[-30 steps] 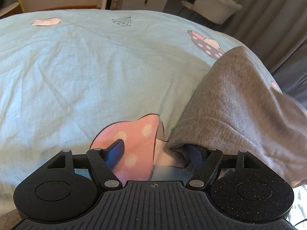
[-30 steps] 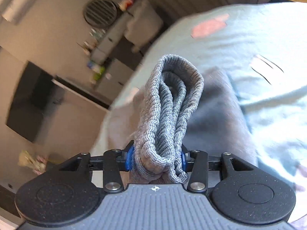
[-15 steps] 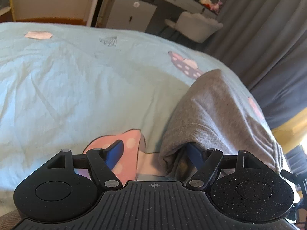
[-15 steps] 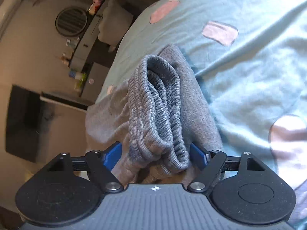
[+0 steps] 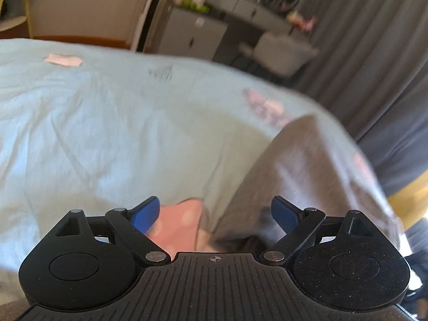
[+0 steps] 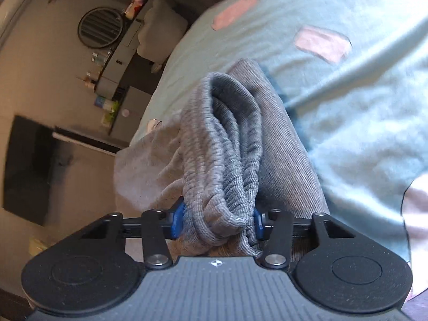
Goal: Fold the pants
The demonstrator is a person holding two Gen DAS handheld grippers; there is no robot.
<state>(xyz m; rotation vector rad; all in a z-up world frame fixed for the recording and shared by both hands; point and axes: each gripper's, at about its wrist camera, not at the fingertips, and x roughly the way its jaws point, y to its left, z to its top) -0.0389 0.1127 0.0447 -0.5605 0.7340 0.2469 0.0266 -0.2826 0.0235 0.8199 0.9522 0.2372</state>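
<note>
Grey pants lie on a light blue bedsheet, at the right of the left wrist view. My left gripper is open and empty, its blue pads apart, just above the sheet at the pants' near edge. In the right wrist view my right gripper is shut on the bunched ribbed waistband of the pants, which rises between the pads. The rest of the grey cloth spreads behind it over the sheet.
A pink spotted print sits on the sheet under the left gripper. Beyond the bed stand a grey dresser, a pale chair and dark curtains. The bed's edge falls off at the right.
The left gripper has lifted and pulled back from the pants' edge, its right pad now out of the cloth. The right gripper, open half a second ago, has closed again on the waistband.
</note>
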